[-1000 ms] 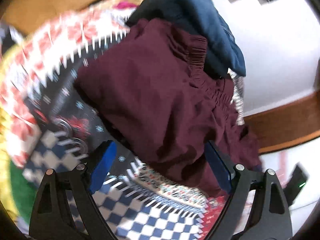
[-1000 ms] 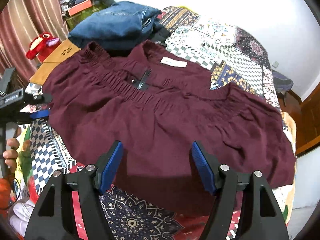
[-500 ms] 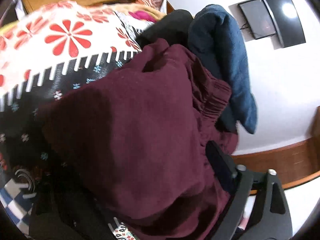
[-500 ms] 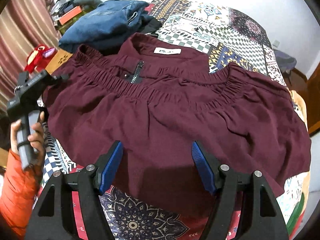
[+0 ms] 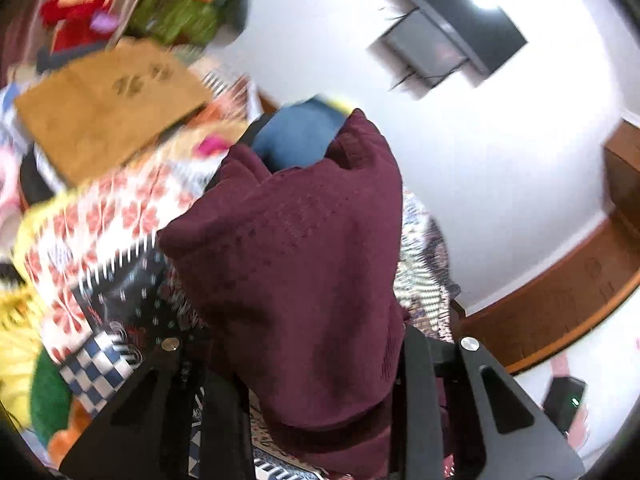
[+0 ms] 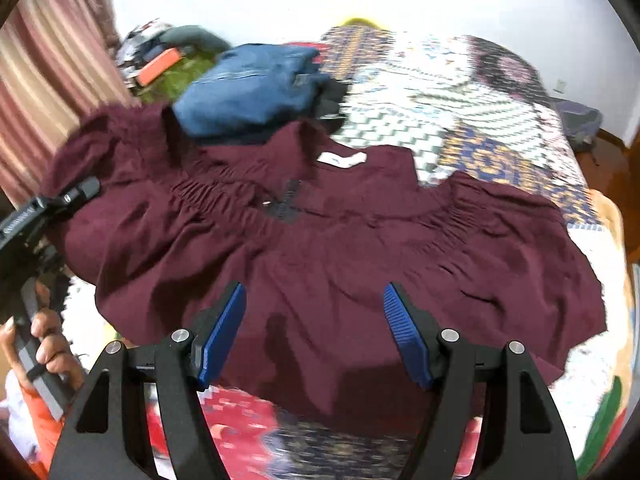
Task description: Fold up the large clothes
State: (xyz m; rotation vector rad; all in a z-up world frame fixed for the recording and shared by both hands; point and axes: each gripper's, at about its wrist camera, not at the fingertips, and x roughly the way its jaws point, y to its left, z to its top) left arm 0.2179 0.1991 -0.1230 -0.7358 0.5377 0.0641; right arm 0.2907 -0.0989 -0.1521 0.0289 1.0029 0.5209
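Meanwhile left gripper jaws just closed on maroon garment over patterned bedspread; right gripper open.

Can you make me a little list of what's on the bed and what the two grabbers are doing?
big garment: maroon top, spread on the patterned bedspread
behind it: folded blue jeans
left gripper: jaws have just been closing, now clamped on the maroon top's side edge, cloth bunched up between them
right gripper: open, over the near hem, holding nothing
fold: not yet made
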